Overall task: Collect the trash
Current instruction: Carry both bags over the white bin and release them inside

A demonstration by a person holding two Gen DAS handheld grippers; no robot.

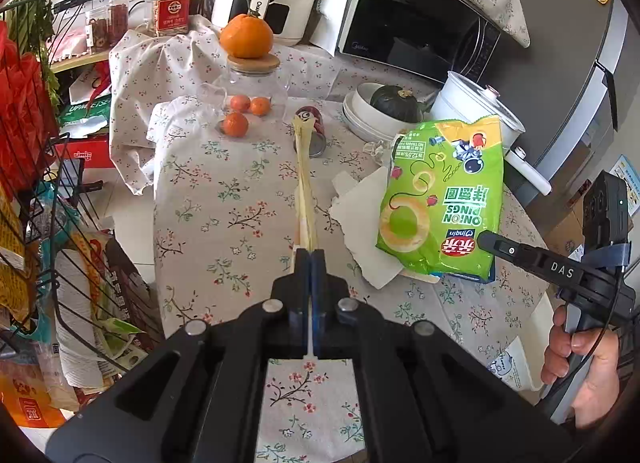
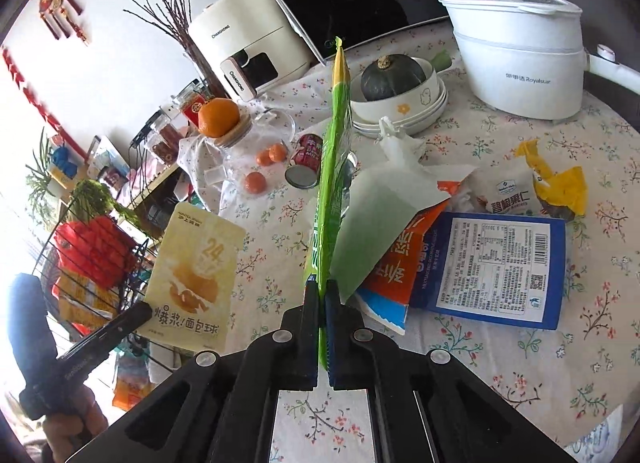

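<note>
From the left wrist, the left gripper (image 1: 311, 259) pinches a pale yellow wrapper (image 1: 305, 183) edge-on above the floral tablecloth (image 1: 224, 199). From the right wrist, the right gripper (image 2: 323, 291) is clamped on the green snack bag (image 2: 332, 167), lifted beside a blue packet (image 2: 492, 267).

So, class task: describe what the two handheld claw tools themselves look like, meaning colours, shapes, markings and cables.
Both are matte black plastic. The left claw and right claw each have two flat fingers lined with blue pads, mounted on angular black arms with round silver bolts. Seen from the left camera, the right tool has white "DAS" lettering, a black cable, a pistol-style handle and a boxy camera with a small green light. No sleeves show.
</note>
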